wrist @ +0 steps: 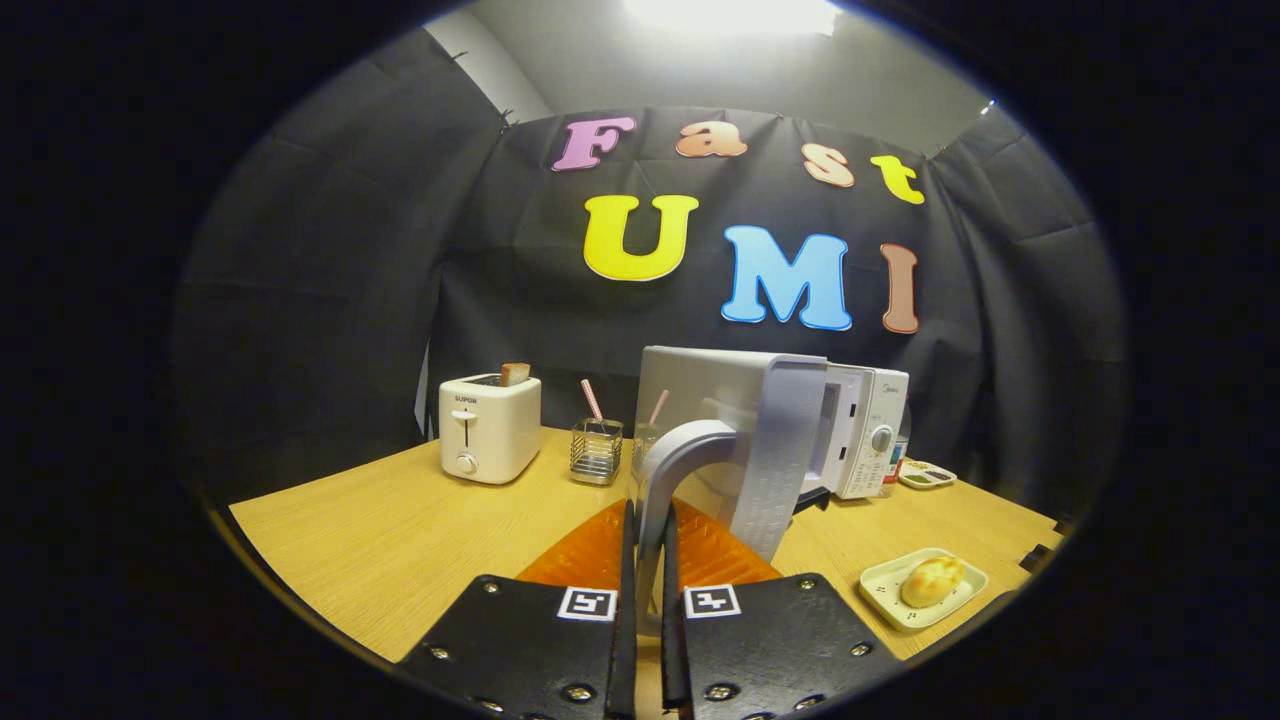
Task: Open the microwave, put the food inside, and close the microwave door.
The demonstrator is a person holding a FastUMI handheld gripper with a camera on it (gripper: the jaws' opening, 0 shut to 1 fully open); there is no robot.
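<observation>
Microwave (860,425) door handle (668,470) (curved, smooth) clamped in hand-held gripper (648,540).

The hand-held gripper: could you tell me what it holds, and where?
The hand-held gripper is shut on the microwave door's handle, near its lower end.

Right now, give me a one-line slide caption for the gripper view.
Hand-held gripper shut on microwave door handle, door swung partly open; bun on tray waits beside.

I see the white microwave (868,430) on the table, door (735,440) swung open toward me, its curved handle (668,480) caught between the closed fingers. Bun (932,580), golden, rests on a pale tray (885,600) right of the fingers, near the table edge.
</observation>
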